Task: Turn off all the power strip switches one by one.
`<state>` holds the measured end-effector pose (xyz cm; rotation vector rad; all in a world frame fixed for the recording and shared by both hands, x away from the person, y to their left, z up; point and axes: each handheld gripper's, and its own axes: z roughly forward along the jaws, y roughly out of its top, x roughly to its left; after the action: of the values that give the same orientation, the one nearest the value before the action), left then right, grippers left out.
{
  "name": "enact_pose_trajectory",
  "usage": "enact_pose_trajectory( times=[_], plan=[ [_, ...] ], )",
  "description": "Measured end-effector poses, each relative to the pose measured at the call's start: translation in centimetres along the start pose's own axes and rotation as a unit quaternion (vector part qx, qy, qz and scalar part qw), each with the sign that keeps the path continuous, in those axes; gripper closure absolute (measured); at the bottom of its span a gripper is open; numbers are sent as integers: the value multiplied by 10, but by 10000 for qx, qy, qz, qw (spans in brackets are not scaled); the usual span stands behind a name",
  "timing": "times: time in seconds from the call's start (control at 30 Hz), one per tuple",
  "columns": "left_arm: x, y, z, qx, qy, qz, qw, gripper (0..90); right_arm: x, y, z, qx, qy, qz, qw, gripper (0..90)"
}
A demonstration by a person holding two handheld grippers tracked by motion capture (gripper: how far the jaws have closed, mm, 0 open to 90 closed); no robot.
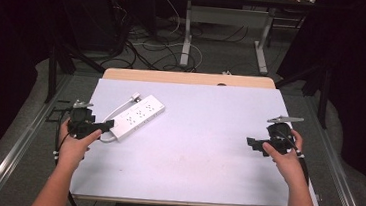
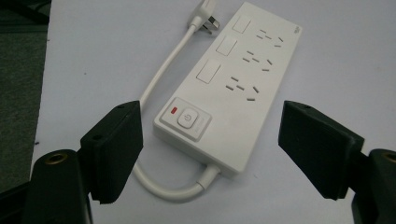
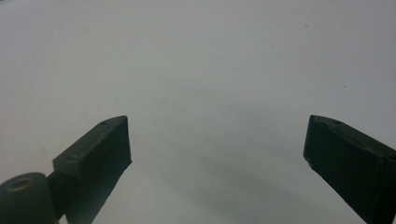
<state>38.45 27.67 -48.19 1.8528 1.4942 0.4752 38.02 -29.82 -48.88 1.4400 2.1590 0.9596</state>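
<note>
A white power strip [image 1: 138,116] lies flat on the pale table [image 1: 202,150], left of centre, with its white cord looped at the near end. In the left gripper view the power strip [image 2: 229,84] shows three socket rows, square switches and a power button with a red light; its plug [image 2: 208,16] rests beside the far end. My left gripper [image 1: 104,125] hovers just short of the strip's near end, jaws apart with nothing pressed between them. The left gripper [image 2: 212,149] frames the button end. My right gripper [image 1: 252,143] is open over bare table; the right gripper [image 3: 217,158] holds nothing.
Beyond the table's far wooden edge [image 1: 188,77] the floor carries tangled cables [image 1: 151,45] and the metal legs of another desk [image 1: 187,33]. Dark curtains hang at both sides. A metal rail [image 1: 17,143] runs along the table's left.
</note>
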Motion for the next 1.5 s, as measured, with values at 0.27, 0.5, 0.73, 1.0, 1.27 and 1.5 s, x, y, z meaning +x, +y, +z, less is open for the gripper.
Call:
enact_pose_trajectory(
  times=[0.27, 0.5, 0.73, 1.0, 1.27, 1.5],
  plan=[
    [2, 15, 11, 197, -20, -37, 9998, 326, -2, 7, 12, 158, 53, 55, 9998, 67],
    [4, 21, 20, 275, 200, -67, 9994, 403, 3, 10, 19, 132, -72, -204, 9997, 66],
    [7, 26, 27, 536, 108, -234, 9982, 630, 7, 6, 18, 38, -104, -225, 9997, 63],
    [8, 27, 39, 713, 253, -292, 9967, 831, 8, 1, 16, -62, -115, -131, 9998, 67],
    [10, 27, 45, 916, 201, -340, 9950, 900, 5, -3, 17, -29, -3, -34, 10000, 57],
    [7, 26, 52, 1128, 242, -269, 9930, 900, 6, -3, 17, 24, 12, -44, 10000, 58]
  ],
)
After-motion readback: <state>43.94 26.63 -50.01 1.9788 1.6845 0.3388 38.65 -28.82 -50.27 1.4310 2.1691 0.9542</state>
